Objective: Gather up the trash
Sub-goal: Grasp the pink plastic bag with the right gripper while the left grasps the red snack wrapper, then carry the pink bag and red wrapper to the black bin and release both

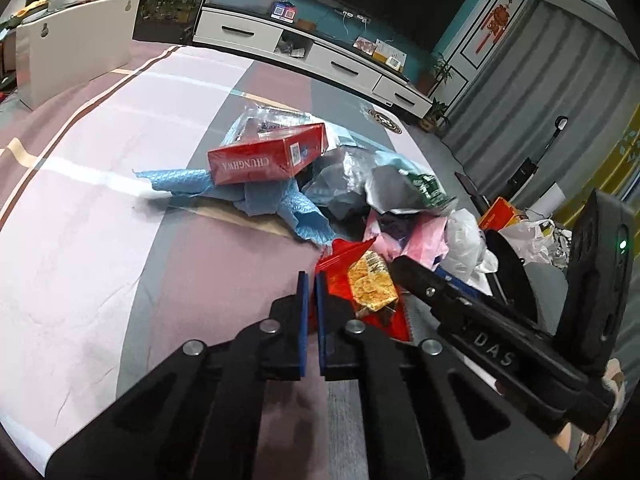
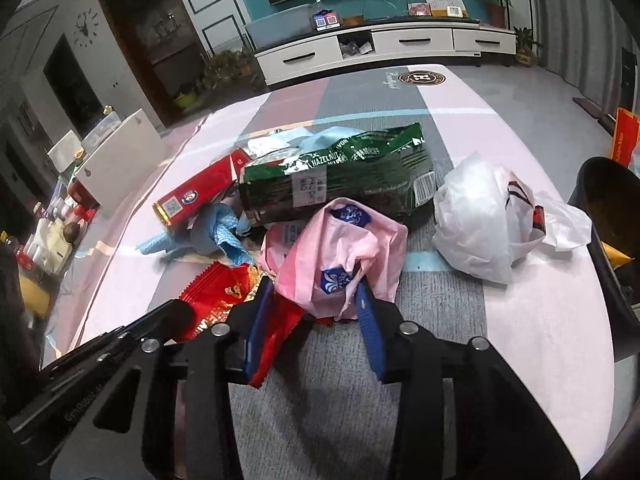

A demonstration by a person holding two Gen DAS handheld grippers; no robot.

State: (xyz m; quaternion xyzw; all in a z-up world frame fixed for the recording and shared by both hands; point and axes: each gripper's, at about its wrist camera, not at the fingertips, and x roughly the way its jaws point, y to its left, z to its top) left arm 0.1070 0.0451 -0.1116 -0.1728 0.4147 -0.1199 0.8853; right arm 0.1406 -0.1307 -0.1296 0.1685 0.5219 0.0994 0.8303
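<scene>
A heap of trash lies on the striped cloth: a red Chunghwa carton (image 1: 266,156) (image 2: 196,192), a blue cloth (image 1: 276,200) (image 2: 216,236), a green wafer bag (image 2: 340,176) (image 1: 424,188), a pink plastic bag (image 2: 340,256) (image 1: 424,236), a red snack wrapper (image 1: 360,280) (image 2: 224,296) and a white plastic bag (image 2: 480,220) (image 1: 466,240). My left gripper (image 1: 311,284) is shut and empty at the left edge of the red wrapper. My right gripper (image 2: 314,292) is open, its fingers on either side of the pink bag's near end.
A white board (image 1: 76,48) (image 2: 124,156) stands at the table's far left. A black bin (image 2: 612,192) sits past the right edge. A TV cabinet (image 2: 384,44) lines the far wall.
</scene>
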